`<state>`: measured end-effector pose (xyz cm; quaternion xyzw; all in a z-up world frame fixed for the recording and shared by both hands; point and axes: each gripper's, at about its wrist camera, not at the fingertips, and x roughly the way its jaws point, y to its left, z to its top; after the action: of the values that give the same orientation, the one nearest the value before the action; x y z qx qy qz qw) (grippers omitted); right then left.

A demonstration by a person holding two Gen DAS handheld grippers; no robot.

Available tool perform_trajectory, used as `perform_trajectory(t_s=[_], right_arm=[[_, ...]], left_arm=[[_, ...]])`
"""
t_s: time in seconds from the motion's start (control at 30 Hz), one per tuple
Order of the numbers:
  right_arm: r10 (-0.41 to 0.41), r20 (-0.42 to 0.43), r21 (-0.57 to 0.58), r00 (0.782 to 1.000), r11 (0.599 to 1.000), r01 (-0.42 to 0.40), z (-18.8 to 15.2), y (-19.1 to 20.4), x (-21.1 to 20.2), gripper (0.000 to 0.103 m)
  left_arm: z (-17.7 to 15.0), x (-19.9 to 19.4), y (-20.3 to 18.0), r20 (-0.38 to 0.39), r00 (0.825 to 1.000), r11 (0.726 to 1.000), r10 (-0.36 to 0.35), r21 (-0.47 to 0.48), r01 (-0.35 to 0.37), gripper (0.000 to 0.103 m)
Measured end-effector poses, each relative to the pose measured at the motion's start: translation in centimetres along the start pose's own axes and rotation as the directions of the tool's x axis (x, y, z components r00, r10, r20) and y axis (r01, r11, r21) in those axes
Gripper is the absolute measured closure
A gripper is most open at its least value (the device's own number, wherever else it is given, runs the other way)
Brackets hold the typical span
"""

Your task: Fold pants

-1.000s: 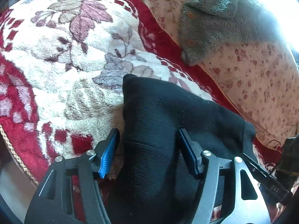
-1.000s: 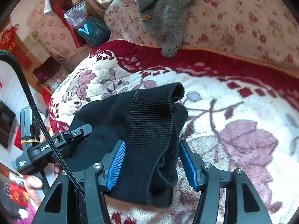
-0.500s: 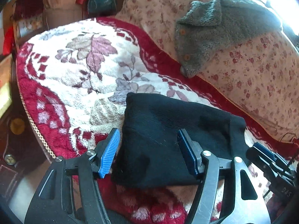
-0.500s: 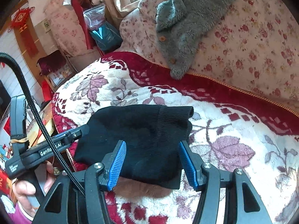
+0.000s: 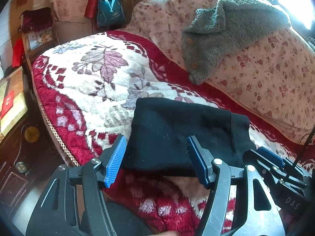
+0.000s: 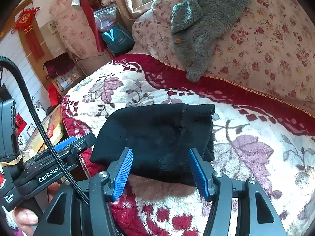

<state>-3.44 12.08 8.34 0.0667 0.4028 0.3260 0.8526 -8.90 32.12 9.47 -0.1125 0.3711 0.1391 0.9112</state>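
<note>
The black knit pants (image 5: pixel 183 131) lie folded into a compact rectangle on the red and white floral blanket (image 5: pixel 94 82), near its front edge. They also show in the right wrist view (image 6: pixel 157 135), ribbed waistband at the right end. My left gripper (image 5: pixel 155 157) is open and empty, just above and in front of the pants' near edge. My right gripper (image 6: pixel 160 169) is open and empty, hovering at the near edge of the bundle. The left gripper shows at the left of the right wrist view (image 6: pixel 65 147).
A grey fleece garment (image 5: pixel 226 33) hangs over the floral sofa back (image 5: pixel 271 74). The blanket's edge drops off to the left toward a low wooden table (image 5: pixel 11 102). A teal bag (image 5: pixel 110 11) and cushions stand at the far end.
Both grippers have pulled back and up from the pants, which were between their jaws one second ago. The pants now lie flat on the blanket.
</note>
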Motion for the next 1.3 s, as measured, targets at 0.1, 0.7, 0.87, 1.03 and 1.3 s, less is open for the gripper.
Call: perform_trajectory(t_s=[0.1, 0.7, 0.87, 1.03, 1.3], right_arm=[[0.005, 0.010, 0.003, 1.000, 1.000, -0.005, -0.1, 0.3, -0.3, 0.046], [0.017, 0.015, -0.020, 1.000, 1.000, -0.017, -0.5, 1.7, -0.8, 0.042], [0.020, 0.009, -0.017, 1.000, 1.000, -0.019, -0.5, 1.7, -0.5, 0.042], [0.021, -0.002, -0.022, 1.000, 1.000, -0.021, -0.5, 2.0, 0.0, 0.042], [0.019, -0.007, -0.030, 1.000, 0.999, -0.019, -0.6, 2.3, 0.2, 0.042]], left_arm=[[-0.3, -0.5, 0.0, 0.008, 1.000, 1.000, 0.004, -0.001, -0.004, 0.039], [-0.8, -2.0, -0.2, 0.046, 0.998, 0.999, 0.033, -0.005, -0.033, 0.039], [-0.8, -2.0, -0.1, 0.046, 0.998, 0.999, 0.037, -0.005, -0.037, 0.039], [-0.7, -1.8, 0.2, 0.044, 0.998, 0.999, 0.037, -0.010, -0.036, 0.039], [-0.7, -1.7, 0.4, 0.043, 0.998, 0.999, 0.035, -0.011, -0.035, 0.039]])
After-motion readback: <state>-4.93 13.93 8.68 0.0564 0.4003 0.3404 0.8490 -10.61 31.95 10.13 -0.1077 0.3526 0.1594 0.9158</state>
